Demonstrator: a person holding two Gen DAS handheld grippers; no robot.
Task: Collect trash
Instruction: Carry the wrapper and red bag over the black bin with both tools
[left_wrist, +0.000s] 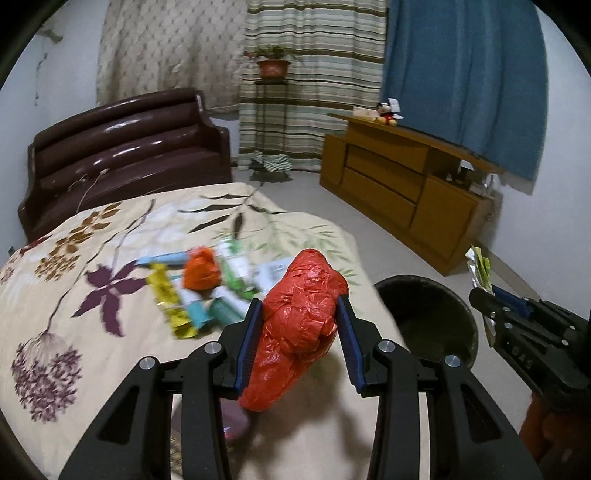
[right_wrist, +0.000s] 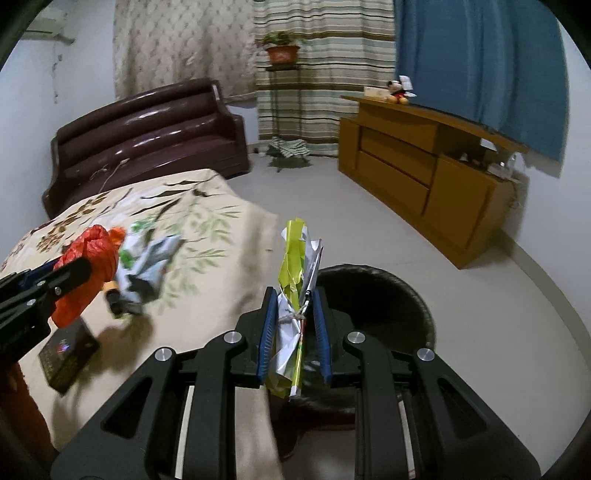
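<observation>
My left gripper (left_wrist: 300, 306) is shut on a crumpled red plastic bag (left_wrist: 295, 328), held above the bed's near corner. A dark round bin (left_wrist: 424, 317) stands on the floor just right of it. My right gripper (right_wrist: 294, 302) is shut on a yellow-green and silver wrapper (right_wrist: 295, 266), held above the bin (right_wrist: 373, 306). That wrapper (left_wrist: 480, 269) and right gripper (left_wrist: 480, 295) show at the right edge of the left wrist view. The red bag (right_wrist: 88, 266) and left gripper appear at the left of the right wrist view. Several wrappers (left_wrist: 199, 291) and an orange wad (left_wrist: 201, 271) lie on the bed.
The bed has a floral cover (left_wrist: 92, 258). A dark flat box (right_wrist: 68, 350) lies at its near edge. A brown sofa (left_wrist: 129, 155) stands behind, a wooden cabinet (left_wrist: 406, 184) at the right, a plant stand (left_wrist: 271, 92) by the curtains. Pale floor lies between bed and cabinet.
</observation>
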